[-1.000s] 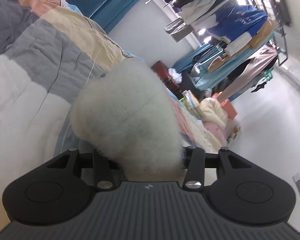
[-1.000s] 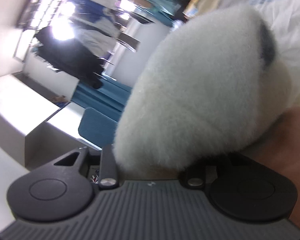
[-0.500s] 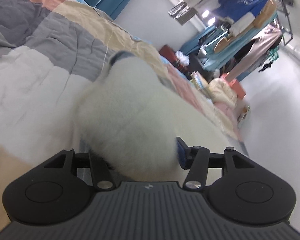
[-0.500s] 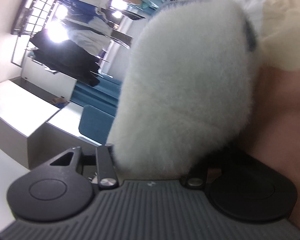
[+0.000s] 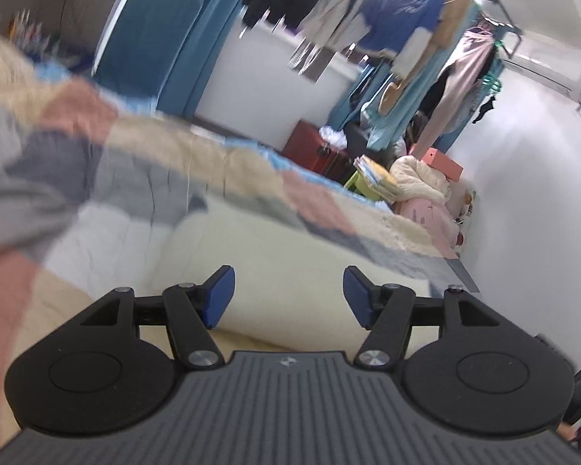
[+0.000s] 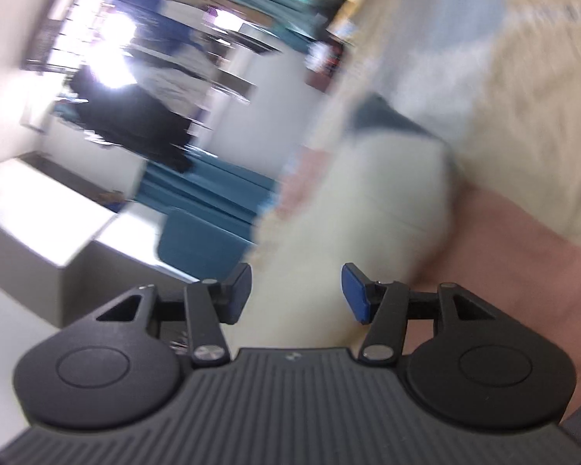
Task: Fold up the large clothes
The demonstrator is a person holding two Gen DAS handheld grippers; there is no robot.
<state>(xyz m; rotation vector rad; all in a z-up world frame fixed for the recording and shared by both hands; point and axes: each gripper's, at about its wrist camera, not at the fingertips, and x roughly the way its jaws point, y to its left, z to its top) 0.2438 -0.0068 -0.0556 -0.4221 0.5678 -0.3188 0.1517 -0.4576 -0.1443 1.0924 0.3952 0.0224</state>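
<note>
The left gripper [image 5: 288, 296] has its jaws apart and they are opening more; nothing is between its blue pads [image 5: 220, 294]; the fluffy white coat [image 5: 290, 271] lies flat on the bed below it, not touched. The right gripper [image 6: 296, 292] is opening too; its pads press on nothing; the coat [image 6: 387, 201] shows past them, with a dark collar [image 6: 383, 116] at its far end, and this view is very blurry.

The coat lies on a quilt [image 5: 108, 162] made of big patches, pink, grey, white and tan; the quilt covers the whole bed.

Behind the bed is a white wall [image 5: 259, 77] with blue curtains [image 5: 197, 38]; clothes [image 5: 402, 19] hang on a rack up high; a red box [image 5: 313, 147] and a heap of soft bedding [image 5: 422, 182] sit on the floor near the far wall; a white cupboard [image 6: 38, 228] stands at the side in the right view.
</note>
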